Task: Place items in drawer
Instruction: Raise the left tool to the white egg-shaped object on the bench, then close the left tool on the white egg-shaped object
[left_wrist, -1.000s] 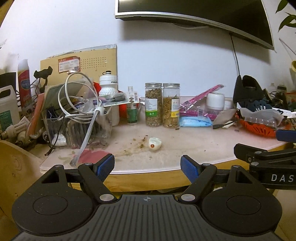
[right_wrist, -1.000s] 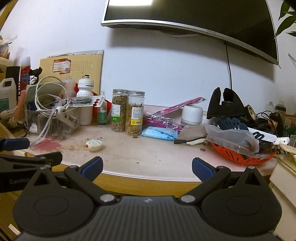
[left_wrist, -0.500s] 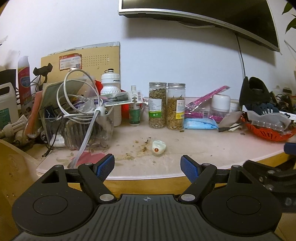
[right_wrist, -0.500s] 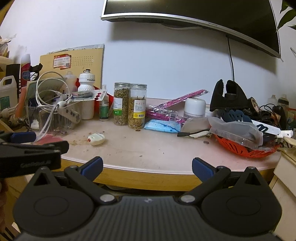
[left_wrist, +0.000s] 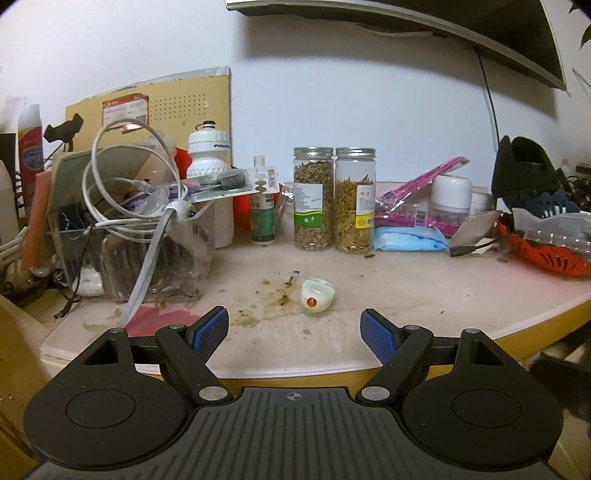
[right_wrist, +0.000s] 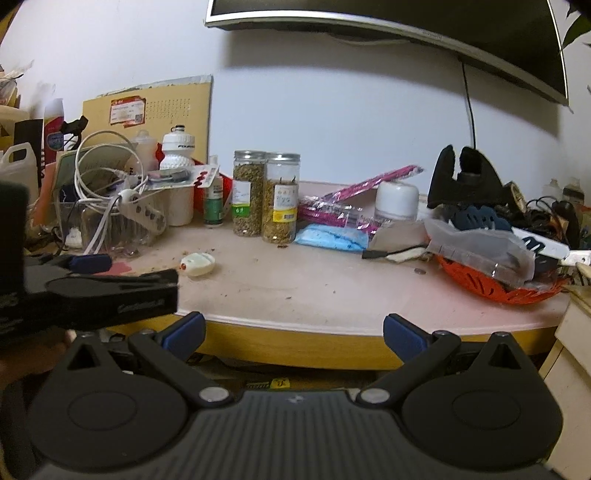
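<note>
Both grippers fill the lower frame of their own views, the left gripper (left_wrist: 294, 330) and right gripper (right_wrist: 294, 330) each with jaws spread wide and holding nothing. Beyond them the cluttered table (left_wrist: 424, 291) spans mid-frame. Two herb jars (left_wrist: 334, 199) stand upright, touching, at center. Below them, just above the left gripper's fingertips, lies a small white dispenser (left_wrist: 317, 295) with an orange dot.

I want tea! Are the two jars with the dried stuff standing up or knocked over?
Standing up. Both jars sit upright side by side on the table, silver lids on top.
</note>
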